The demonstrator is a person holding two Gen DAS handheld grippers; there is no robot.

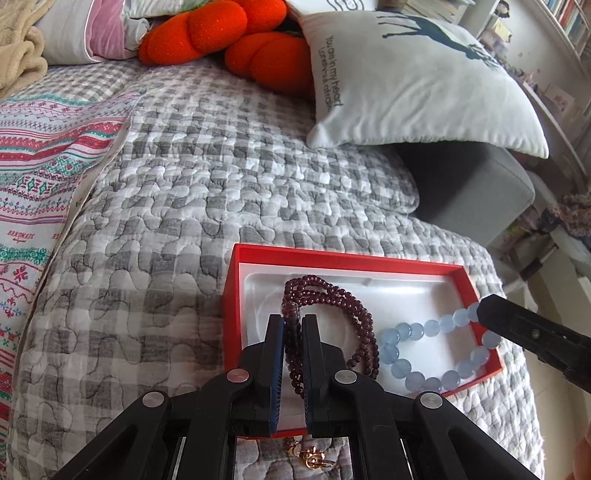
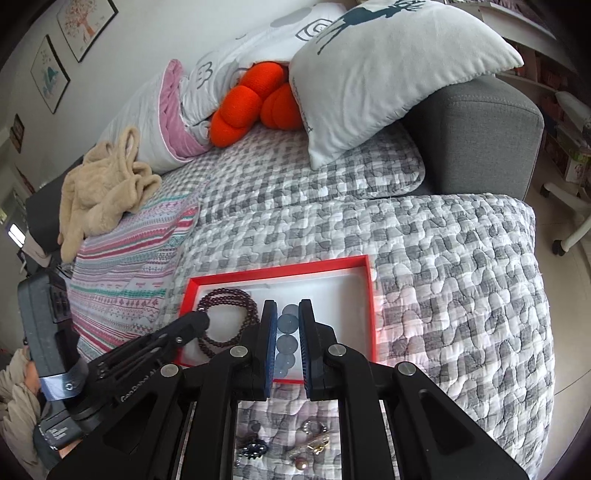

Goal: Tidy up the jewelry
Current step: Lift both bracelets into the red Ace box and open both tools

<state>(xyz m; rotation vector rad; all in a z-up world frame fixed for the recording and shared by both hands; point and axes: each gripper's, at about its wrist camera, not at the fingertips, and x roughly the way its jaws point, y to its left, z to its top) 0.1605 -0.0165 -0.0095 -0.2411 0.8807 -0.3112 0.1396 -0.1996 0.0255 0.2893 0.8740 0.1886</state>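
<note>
A red box (image 1: 231,295) with a white lining lies on the grey checked quilt; it also shows in the right wrist view (image 2: 371,295). My left gripper (image 1: 293,323) is shut on a dark garnet bead strand (image 1: 332,295) that coils inside the box. My right gripper (image 2: 288,314) is shut on a pale blue bead bracelet (image 2: 288,341), which lies in the box's right half (image 1: 410,332). The right gripper's finger enters the left wrist view at the right (image 1: 517,317). Small loose jewelry lies on the quilt near the box (image 2: 314,439), with a gold piece (image 1: 314,459) below my left gripper.
A white deer-print cushion (image 1: 413,77), orange plush cushions (image 1: 221,29), a beige fleece (image 2: 99,184) and a striped patterned cloth (image 1: 44,166) lie on the sofa. The grey sofa arm (image 2: 480,129) stands at the right, beyond the quilt's edge.
</note>
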